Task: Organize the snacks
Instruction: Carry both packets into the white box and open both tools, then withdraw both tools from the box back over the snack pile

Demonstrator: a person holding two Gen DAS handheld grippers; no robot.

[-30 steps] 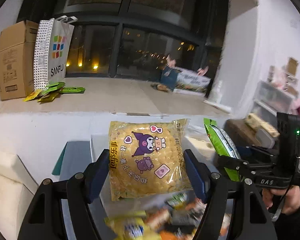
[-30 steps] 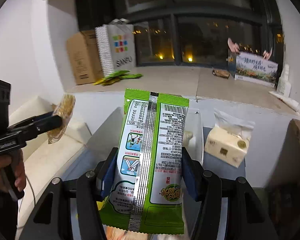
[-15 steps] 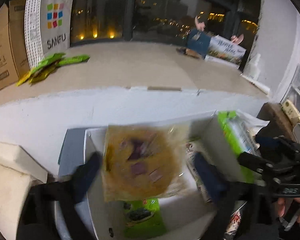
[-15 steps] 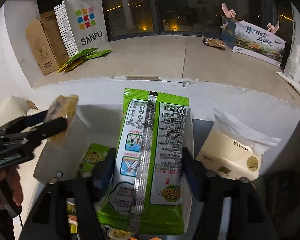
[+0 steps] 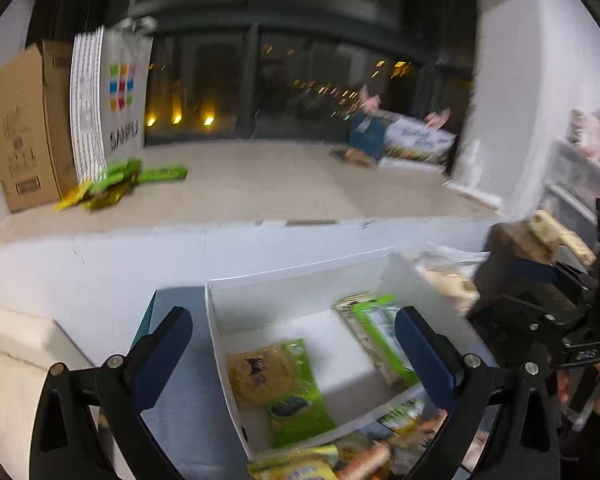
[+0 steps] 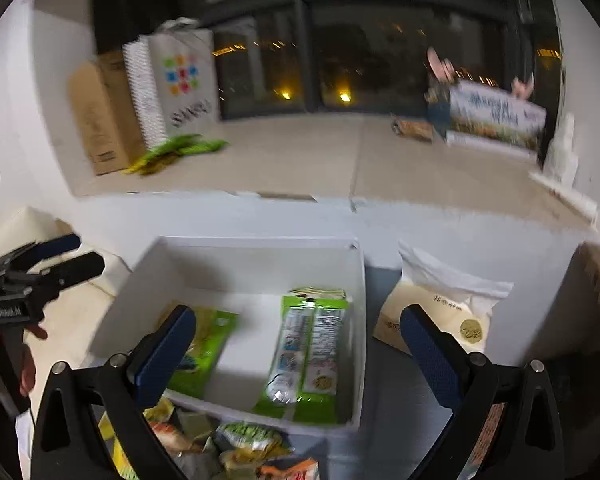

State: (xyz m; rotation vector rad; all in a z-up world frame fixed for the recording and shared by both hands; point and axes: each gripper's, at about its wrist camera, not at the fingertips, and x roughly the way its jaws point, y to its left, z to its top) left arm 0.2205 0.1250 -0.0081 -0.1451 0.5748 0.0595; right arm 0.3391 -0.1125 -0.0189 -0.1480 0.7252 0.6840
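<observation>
A white box (image 5: 300, 280) sits just ahead of both grippers. A yellow snack bag with a purple cartoon (image 5: 260, 372) lies inside at the left, on top of a green packet (image 5: 300, 404). A long green packet (image 6: 308, 344) lies along the right wall of the white box (image 6: 240, 264). My left gripper (image 5: 292, 320) stands open over the box with nothing between its fingers. The jaws of my right gripper (image 6: 296, 316) are opening wide above the long green packet (image 5: 380, 336), clear of it. Loose snacks (image 6: 236, 448) are piled in front of the box.
A tissue pack (image 6: 440, 312) stands right of the box. A raised ledge behind carries a cardboard carton (image 5: 24, 120), a white shopping bag (image 5: 112, 92) and green packets (image 5: 132, 176). A cream cushion (image 5: 12, 360) lies at the left.
The left gripper let go of the yellow bag, which now lies in the box. The right gripper released the long green packet into the box. Both pulled back with jaws spread.
</observation>
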